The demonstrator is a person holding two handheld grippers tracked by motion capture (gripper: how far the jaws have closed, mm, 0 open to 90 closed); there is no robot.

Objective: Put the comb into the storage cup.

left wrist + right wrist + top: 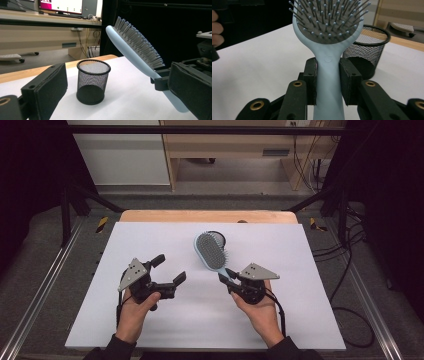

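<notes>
A light blue hairbrush (210, 251) with grey bristles is lifted off the white table, head tilted up and away. My right gripper (231, 276) is shut on its handle (327, 75), the pads clamping both sides. Just beyond the brush head stands a black mesh cup (220, 238), upright and empty (92, 81); the brush head (329, 22) partly hides it in the right gripper view. My left gripper (169, 269) is held at the left of the board, jaws wide apart with nothing between them, pointing toward the cup and the brush (140, 52).
The white board (150, 320) lies on a wooden table (150, 215). Black frame rails run along both sides, with cables on the floor at the right (350, 270). A desk with a monitor (61, 5) stands beyond the table.
</notes>
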